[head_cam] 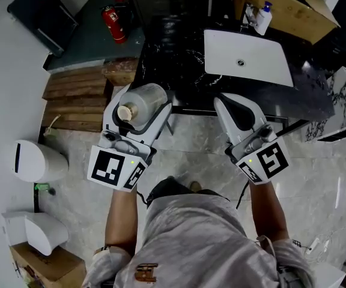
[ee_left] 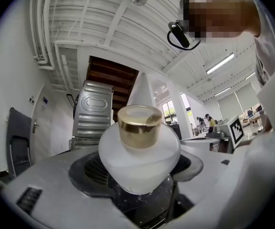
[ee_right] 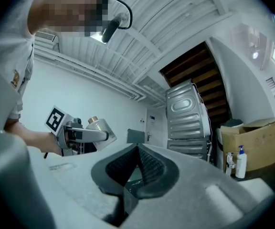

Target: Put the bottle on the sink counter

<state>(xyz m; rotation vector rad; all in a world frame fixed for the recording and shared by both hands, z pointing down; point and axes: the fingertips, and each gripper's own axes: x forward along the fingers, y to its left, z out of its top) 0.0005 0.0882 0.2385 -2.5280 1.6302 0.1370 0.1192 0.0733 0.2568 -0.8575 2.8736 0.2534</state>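
Note:
A frosted white bottle (head_cam: 149, 96) with a gold cap (head_cam: 127, 111) lies between the jaws of my left gripper (head_cam: 138, 110), which is shut on it. The cap points up toward the head camera. In the left gripper view the bottle (ee_left: 138, 159) fills the middle, its gold cap (ee_left: 139, 126) nearest the lens. The bottle hangs in front of the black marble sink counter (head_cam: 179, 71), just short of its front edge. My right gripper (head_cam: 233, 104) is raised beside it, shut and empty; its dark pads (ee_right: 138, 166) meet. The right gripper view also shows the held bottle (ee_right: 99, 127).
A white basin (head_cam: 248, 56) is set into the counter, with a pump bottle (head_cam: 262, 17) and a cardboard box (head_cam: 293, 8) behind it. Wooden pallets (head_cam: 77, 101) and a fire extinguisher (head_cam: 114, 24) sit at the left, a white bin (head_cam: 35, 161) nearer me.

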